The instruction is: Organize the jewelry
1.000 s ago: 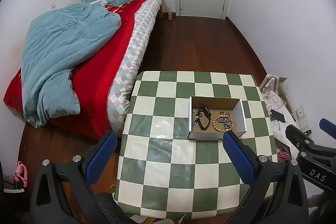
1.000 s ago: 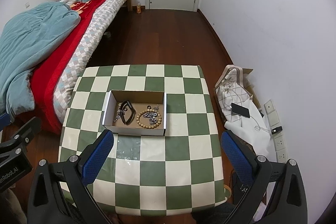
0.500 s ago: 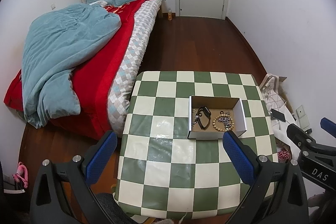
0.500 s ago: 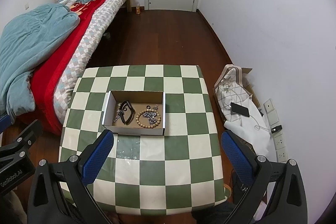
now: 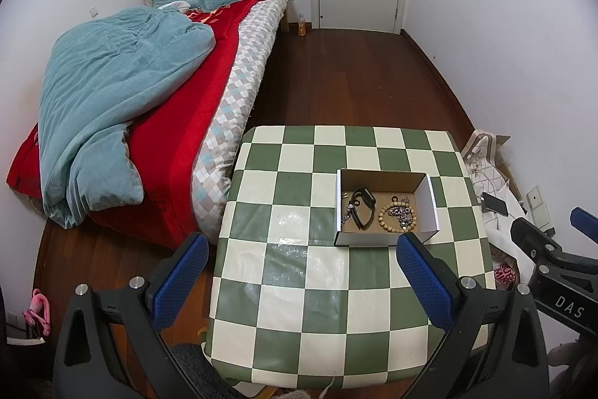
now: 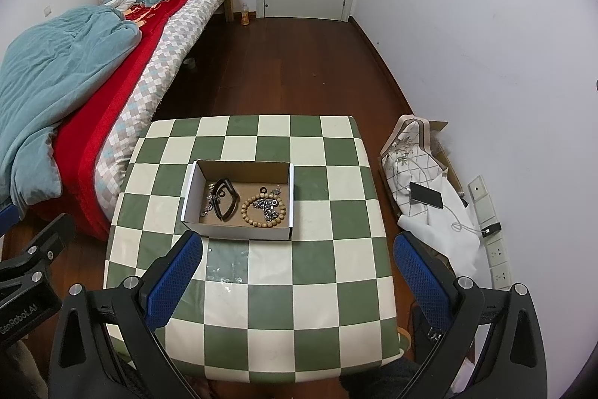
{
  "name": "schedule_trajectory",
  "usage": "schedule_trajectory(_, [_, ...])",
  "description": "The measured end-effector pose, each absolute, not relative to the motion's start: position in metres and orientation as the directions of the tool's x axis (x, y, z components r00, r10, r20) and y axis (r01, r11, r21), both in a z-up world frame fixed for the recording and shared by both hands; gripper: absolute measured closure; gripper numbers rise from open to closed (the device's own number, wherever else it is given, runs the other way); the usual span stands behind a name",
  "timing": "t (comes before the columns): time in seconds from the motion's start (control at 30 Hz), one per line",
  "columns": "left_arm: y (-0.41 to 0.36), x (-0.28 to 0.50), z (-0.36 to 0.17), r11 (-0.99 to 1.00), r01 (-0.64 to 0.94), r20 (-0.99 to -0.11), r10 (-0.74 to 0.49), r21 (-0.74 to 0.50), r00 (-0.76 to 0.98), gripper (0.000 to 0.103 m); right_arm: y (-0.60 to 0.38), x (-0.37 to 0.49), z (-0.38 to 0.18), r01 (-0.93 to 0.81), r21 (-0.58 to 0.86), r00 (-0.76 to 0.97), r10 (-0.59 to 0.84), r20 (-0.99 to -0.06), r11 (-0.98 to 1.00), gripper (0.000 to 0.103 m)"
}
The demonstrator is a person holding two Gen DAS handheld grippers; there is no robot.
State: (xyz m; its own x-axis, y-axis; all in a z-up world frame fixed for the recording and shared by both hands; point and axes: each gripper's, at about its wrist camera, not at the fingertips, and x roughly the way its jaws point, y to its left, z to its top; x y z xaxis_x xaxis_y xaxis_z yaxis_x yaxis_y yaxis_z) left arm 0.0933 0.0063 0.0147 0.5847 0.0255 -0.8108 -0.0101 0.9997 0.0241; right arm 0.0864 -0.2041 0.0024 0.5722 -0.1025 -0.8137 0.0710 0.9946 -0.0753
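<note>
Your left gripper (image 5: 301,251) and right gripper (image 6: 297,251): both spread wide, holding nothing, raised above checkered table (image 6: 336,272). Cardboard box (image 6: 239,232) on table holds bead bracelet (image 6: 258,212), black band (image 6: 226,199), metal chain (image 6: 207,208).

One box (image 6: 239,230), one bead bracelet (image 6: 262,210), two tools (image 5: 299,245) (image 6: 298,245).
</note>
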Motion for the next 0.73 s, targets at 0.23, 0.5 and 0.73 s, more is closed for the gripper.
schedule_trajectory(0.23, [0.0059, 0.0933, 0.0144, 1.0, -0.011, -0.81, 0.027, 0.025, 0.585, 0.0, -0.2065, 0.0856, 0.0035, 0.077, -0.075, 0.571, -0.106, -0.814, 0.994, 0.0])
schedule_trajectory(0.5, [0.0062, 0.0928, 0.0139, 1.0, -0.012, -0.811, 0.028, 0.026, 0.584, 0.0, -0.2076, 0.0846, 0.0042, 0.077, -0.074, 0.571, -0.105, -0.814, 0.994, 0.0])
schedule_trajectory(0.73, [0.0098, 0.0933, 0.0151, 1.0, -0.014, -0.81, 0.023, 0.018, 0.586, 0.0, -0.208, 0.0839, 0.0042, 0.079, -0.077, 0.57, -0.108, -0.815, 0.994, 0.0])
